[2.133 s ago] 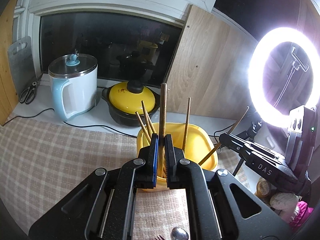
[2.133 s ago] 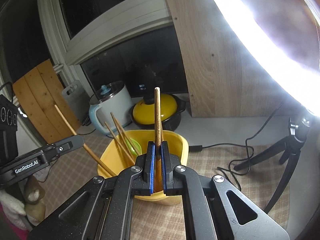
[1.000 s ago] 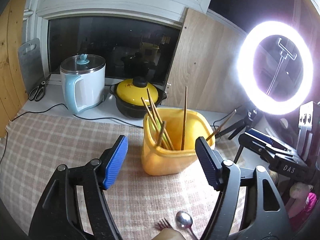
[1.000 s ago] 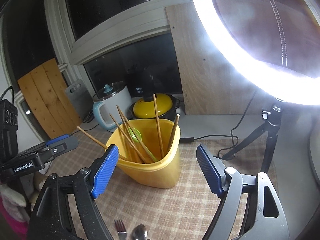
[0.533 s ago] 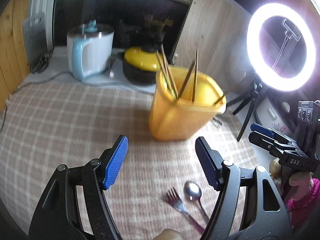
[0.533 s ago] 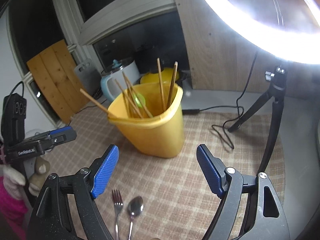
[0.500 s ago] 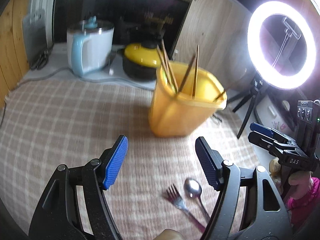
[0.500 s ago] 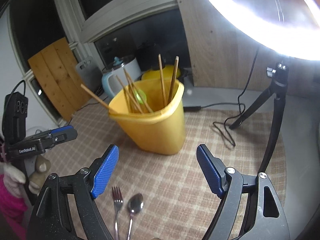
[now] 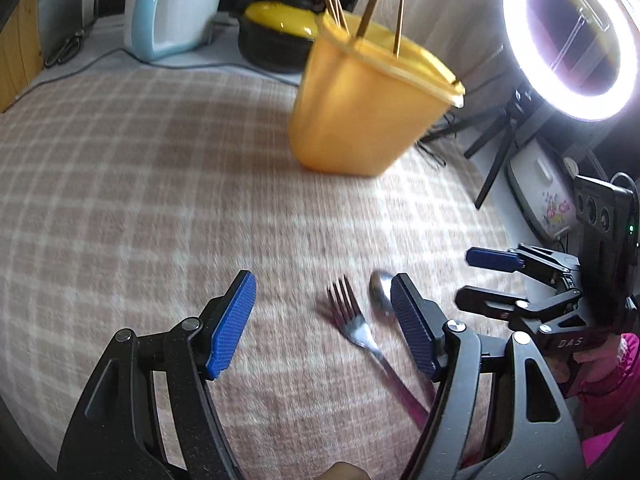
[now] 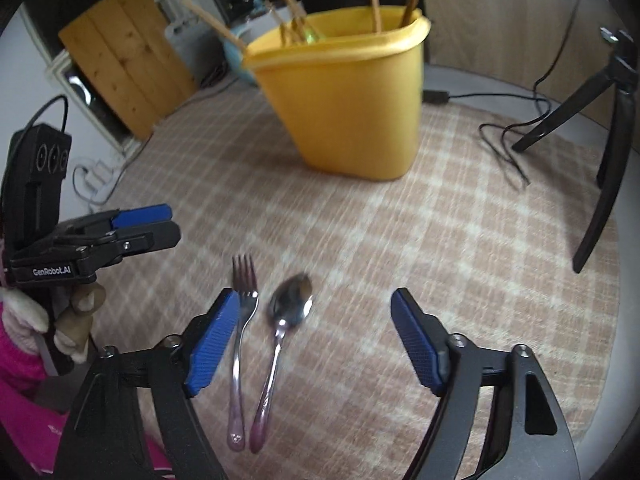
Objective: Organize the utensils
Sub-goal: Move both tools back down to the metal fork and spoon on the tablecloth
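A metal fork (image 10: 242, 320) and spoon (image 10: 290, 308) with pinkish handles lie side by side on the chequered cloth. My right gripper (image 10: 314, 340) hovers over them. Its jaws are closing: the spoon lies below the gap untouched, and the fork is beside the left finger. My left gripper (image 9: 322, 320) is open above the fork (image 9: 352, 316), with the spoon (image 9: 380, 292) partly behind its right finger. The yellow container (image 9: 360, 112) (image 10: 352, 92) holds several wooden chopsticks. Each gripper shows in the other's view: the right gripper (image 9: 468, 280), the left gripper (image 10: 172, 222).
A pale blue kettle (image 9: 172, 12) and a black pot with a yellow lid (image 9: 276, 28) stand behind the container. A lit ring light (image 9: 568, 40) stands on a tripod (image 10: 600, 120) at the right, with a cable (image 10: 504, 136) across the cloth. A wooden board (image 10: 120, 60) leans at the left.
Both grippers let go of their chopsticks into the container, opened, then sank and tipped down toward the cloth. Fork and spoon now lie under the jaws. The right jaws have narrowed slightly.
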